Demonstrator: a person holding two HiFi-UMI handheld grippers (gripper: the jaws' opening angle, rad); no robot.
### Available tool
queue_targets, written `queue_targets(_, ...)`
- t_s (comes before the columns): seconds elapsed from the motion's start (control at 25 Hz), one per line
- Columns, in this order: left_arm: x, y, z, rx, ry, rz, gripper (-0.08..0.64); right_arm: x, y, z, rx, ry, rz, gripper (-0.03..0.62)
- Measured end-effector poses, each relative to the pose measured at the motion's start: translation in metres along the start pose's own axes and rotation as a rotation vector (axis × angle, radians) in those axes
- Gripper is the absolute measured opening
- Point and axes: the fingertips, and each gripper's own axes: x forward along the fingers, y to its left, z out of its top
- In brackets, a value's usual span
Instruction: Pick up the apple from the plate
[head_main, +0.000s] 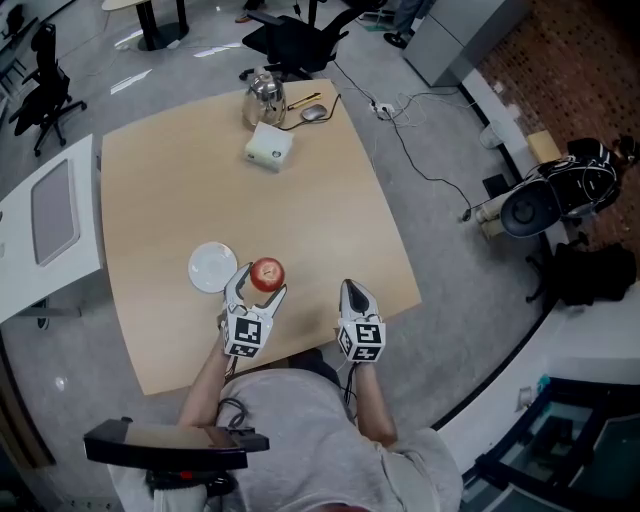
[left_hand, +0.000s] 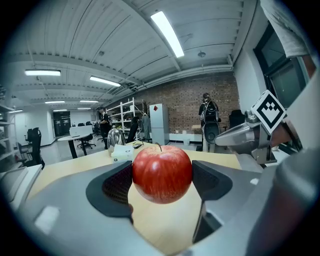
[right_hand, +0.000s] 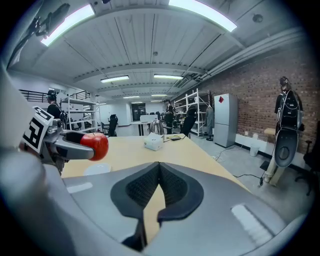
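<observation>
Left tool grips one apple, seemingly clear of one plate; right tool closed.

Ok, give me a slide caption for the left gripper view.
Left gripper clamps a red apple between its jaws over the wooden table.

Open office; swivel chairs; shelving

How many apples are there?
1. The apple is clamped between the jaws of the left gripper, held above the table beside the empty white plate. No other apple shows.
</observation>
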Motion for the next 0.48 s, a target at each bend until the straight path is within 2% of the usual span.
queue_targets(0.48, 0.032, -0.037, 0.008, 0.014, 0.01, -0.059, 0.396, -0.007, -0.041, -0.005, 0.019, 0.009, -0.03, 0.006)
